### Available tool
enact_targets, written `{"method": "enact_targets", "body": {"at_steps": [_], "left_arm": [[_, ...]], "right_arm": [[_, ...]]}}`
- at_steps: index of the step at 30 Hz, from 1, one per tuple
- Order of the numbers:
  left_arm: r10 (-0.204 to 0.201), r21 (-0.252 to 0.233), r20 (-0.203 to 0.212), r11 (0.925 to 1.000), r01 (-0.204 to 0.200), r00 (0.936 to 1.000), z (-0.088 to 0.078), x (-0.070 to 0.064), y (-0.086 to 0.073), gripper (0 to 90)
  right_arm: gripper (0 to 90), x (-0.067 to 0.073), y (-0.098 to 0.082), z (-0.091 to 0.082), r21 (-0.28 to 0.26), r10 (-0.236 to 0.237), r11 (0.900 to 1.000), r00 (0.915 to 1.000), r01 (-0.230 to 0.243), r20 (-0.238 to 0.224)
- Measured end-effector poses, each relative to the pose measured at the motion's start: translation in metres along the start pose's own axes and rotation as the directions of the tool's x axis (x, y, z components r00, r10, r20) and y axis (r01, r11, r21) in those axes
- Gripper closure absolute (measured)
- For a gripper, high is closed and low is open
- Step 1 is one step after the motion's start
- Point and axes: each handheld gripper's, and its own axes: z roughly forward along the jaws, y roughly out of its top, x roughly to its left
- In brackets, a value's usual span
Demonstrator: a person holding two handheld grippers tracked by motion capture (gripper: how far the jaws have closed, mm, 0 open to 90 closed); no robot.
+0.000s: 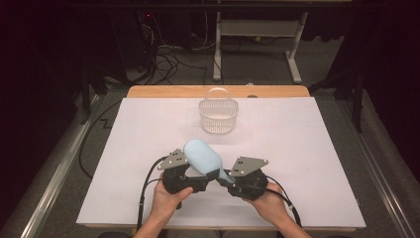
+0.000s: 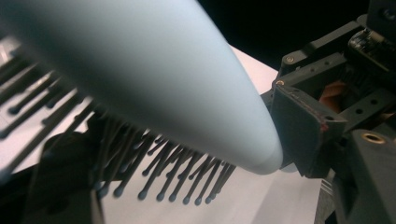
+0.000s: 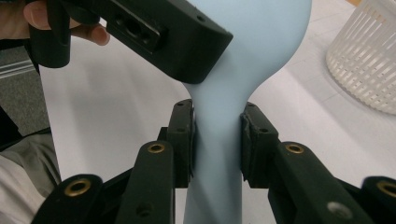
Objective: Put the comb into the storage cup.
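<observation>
Two hands hold a hairbrush (image 1: 202, 157): right gripper (image 3: 217, 135) clamps its handle, left gripper (image 1: 190, 171) half-closed at its head, contact unclear; it may slip short of the basket (image 1: 218, 115).

Lab (floor cables (image 1: 168, 57), rig frames)

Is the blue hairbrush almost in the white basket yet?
Not yet. Done: the light blue plastic hairbrush is lifted off the white table cover. In hand: the right gripper clamps its handle, and the left gripper is at its bristly head; whether it grips there is unclear. Left: if that's where it's headed, the white plastic slatted basket sits farther back, with nothing visible inside.
</observation>
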Motion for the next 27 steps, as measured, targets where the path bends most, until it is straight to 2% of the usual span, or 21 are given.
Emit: {"method": "enact_targets", "body": {"at_steps": [1,3,9,14,24,27], "left_arm": [[0.002,-0.008,0.004,1.0000,-0.002,1.0000,-0.0002,-0.0007,-0.0001,33.2],[0.012,-0.011,0.001,0.9999,-0.012,0.9999,-0.0003,-0.0021,-0.0002,33.6],[0.002,-0.007,0.011,1.0000,-0.002,0.9999,-0.0002,-0.0018,-0.0006,36.3],[-0.011,0.004,0.011,0.9999,0.011,0.9999,-0.0006,-0.0010,-0.0002,36.7],[-0.008,0.002,0.000,1.0000,0.008,1.0000,-0.0011,-0.0019,0.0001,37.1],[-0.018,0.007,0.010,0.9998,0.017,0.9998,-0.0017,-0.0014,0.0003,38.9]], "right_arm": [[70.1,0.0001,0.0000,0.0003,0.002,-0.001,1.000,1.0000,0.001,0.001],[70.1,0.0003,0.0001,0.0005,0.003,-0.004,1.000,1.0000,0.004,0.004],[70.2,0.0005,0.0000,0.0011,0.010,-0.008,1.000,0.9999,0.008,0.008],[70.2,0.0007,0.0001,0.0019,0.014,-0.009,1.000,0.9999,0.009,0.010],[70.1,-0.0001,0.0007,0.0031,0.017,-0.006,1.000,0.9999,0.005,0.010],[70.1,-0.0001,0.0009,0.0036,0.022,-0.001,1.000,1.0000,0.000,0.008]]}}
